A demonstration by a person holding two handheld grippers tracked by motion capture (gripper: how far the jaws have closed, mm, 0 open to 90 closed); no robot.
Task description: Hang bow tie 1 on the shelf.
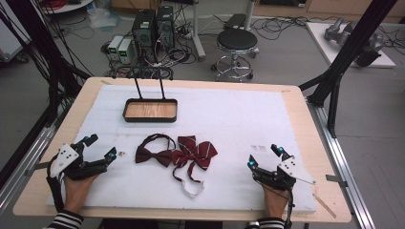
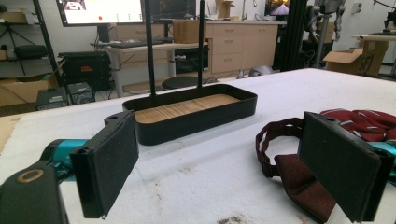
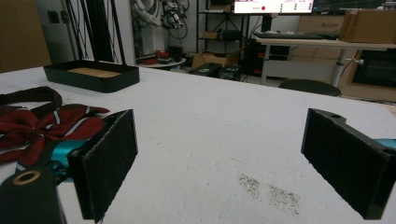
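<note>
With both the left tongs (image 1: pixel 100 148) and the right tongs (image 1: pixel 262 155) gaping wide and empty, the plain maroon bow tie (image 1: pixel 152 154) just beside the left pair is looking light, soft and floppy, best pinched at its firmer centre knot.

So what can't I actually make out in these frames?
- Plain bow tie, left gripper view: the gripper's own jaw covers its right half.
- Striped bow tie, right gripper view: cut off by the left edge.
- Specks beside the left gripper, high view: too small to identify.
- Tray posts: tops cut off in the left gripper view.
</note>
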